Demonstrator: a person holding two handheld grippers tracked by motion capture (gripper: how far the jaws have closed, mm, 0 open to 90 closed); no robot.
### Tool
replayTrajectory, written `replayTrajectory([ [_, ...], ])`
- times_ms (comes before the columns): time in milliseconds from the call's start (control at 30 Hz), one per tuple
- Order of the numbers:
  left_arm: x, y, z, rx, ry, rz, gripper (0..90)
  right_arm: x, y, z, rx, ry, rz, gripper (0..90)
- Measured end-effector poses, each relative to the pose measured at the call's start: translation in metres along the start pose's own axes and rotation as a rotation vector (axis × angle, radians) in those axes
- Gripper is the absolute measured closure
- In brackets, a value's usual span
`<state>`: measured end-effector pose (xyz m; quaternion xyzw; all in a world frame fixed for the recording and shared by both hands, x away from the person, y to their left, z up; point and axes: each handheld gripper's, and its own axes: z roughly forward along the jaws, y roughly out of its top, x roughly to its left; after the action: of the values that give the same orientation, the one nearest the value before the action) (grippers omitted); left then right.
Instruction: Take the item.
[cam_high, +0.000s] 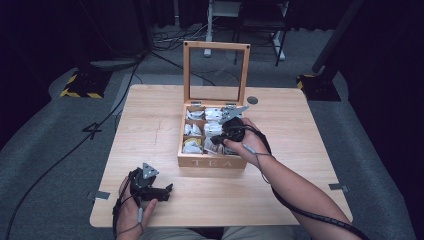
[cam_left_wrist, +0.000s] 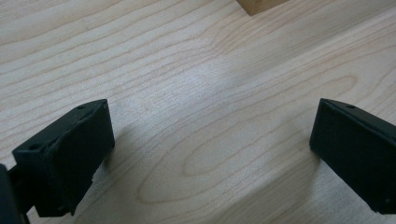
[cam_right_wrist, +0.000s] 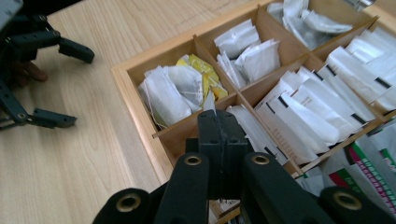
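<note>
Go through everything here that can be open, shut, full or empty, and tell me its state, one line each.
Wooden tea box with glass-paned lid: open, lid standing upright.
Box compartments: filled with white paper sachets; one near the front also holds a yellow sachet.
Left gripper: jaws wide apart, nothing between them, over bare wooden table.
Right gripper: jaws pressed together above the box; whether they pinch a sachet, I cannot tell.

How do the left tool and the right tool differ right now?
The left tool has its jaws wide apart; the right tool has its jaws pressed shut, and I can't tell if a packet is pinched. The left tool lies low on the bare table; the right tool hangs over the tea box. Both are black, each held in a hand.
</note>
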<state>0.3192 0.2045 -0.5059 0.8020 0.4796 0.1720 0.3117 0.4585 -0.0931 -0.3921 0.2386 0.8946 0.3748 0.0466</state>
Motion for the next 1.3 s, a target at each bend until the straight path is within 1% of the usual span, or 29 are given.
replayTrajectory([
  [233, 0.000, 0.000, 0.000, -0.001, 0.003, -0.001, 0.3, 0.002, 0.003, -0.019, -0.059, -0.007, 0.002, 90.0],
  [267, 0.000, 0.000, 0.000, -0.001, 0.002, -0.001, 0.3, 0.002, 0.003, -0.019, -0.059, -0.007, 0.002, 90.0],
  [300, 0.000, 0.000, 0.000, 0.000, 0.001, -0.002, 0.3, 0.003, 0.004, -0.024, -0.076, -0.006, 0.001, 90.0],
  [367, 0.000, 0.000, 0.000, 0.002, -0.001, -0.004, 0.3, 0.003, 0.004, -0.026, -0.085, -0.004, 0.000, 90.0],
  [400, 0.000, 0.000, 0.000, 0.003, -0.004, -0.008, 0.3, 0.004, 0.003, -0.030, -0.102, -0.006, 0.000, 90.0],
  [500, 0.000, 0.000, 0.000, 0.000, -0.002, -0.007, 0.3, 0.004, 0.003, -0.033, -0.115, -0.005, -0.001, 90.0],
  [533, 0.000, 0.000, 0.000, 0.000, -0.002, -0.007, 0.3, 0.004, 0.002, -0.037, -0.131, -0.006, 0.003, 90.0],
  [633, 0.000, 0.000, 0.000, 0.001, -0.002, -0.008, 0.3, 0.003, 0.002, -0.041, -0.145, -0.005, 0.004, 90.0],
  [667, 0.000, 0.000, 0.000, 0.001, -0.004, -0.007, 0.3, 0.003, 0.001, -0.045, -0.159, -0.007, 0.007, 90.0],
  [767, 0.001, 0.000, 0.000, 0.004, -0.008, -0.003, 0.3, 0.003, 0.000, -0.049, -0.166, -0.011, 0.005, 90.0],
  [800, 0.000, 0.000, 0.000, 0.002, -0.005, -0.003, 0.3, 0.002, -0.002, -0.055, -0.177, -0.015, 0.003, 90.0],
  [833, 0.000, 0.000, 0.000, 0.002, -0.005, -0.003, 0.3, 0.002, -0.002, -0.055, -0.177, -0.015, 0.003, 90.0],
  [867, 0.001, 0.000, 0.000, 0.004, -0.008, -0.003, 0.3, 0.002, -0.004, -0.061, -0.189, -0.018, 0.005, 90.0],
  [1000, 0.000, 0.000, 0.000, 0.004, -0.008, -0.004, 0.3, 0.000, -0.006, -0.070, -0.202, -0.027, 0.009, 90.0],
  [1033, 0.001, 0.000, 0.000, 0.004, -0.008, -0.002, 0.3, -0.001, -0.008, -0.075, -0.211, -0.034, 0.012, 90.0],
  [1167, 0.001, 0.001, 0.000, 0.005, -0.005, -0.001, 0.1, -0.003, -0.012, -0.088, -0.225, -0.046, 0.019, 90.0],
  [1200, 0.001, 0.001, 0.001, -0.002, -0.003, -0.001, 0.1, -0.004, -0.013, -0.091, -0.226, -0.049, 0.022, 90.0],
  [1300, 0.001, 0.001, 0.001, 0.003, -0.002, 0.001, 0.0, -0.006, -0.017, -0.099, -0.234, -0.059, 0.028, 90.0],
])
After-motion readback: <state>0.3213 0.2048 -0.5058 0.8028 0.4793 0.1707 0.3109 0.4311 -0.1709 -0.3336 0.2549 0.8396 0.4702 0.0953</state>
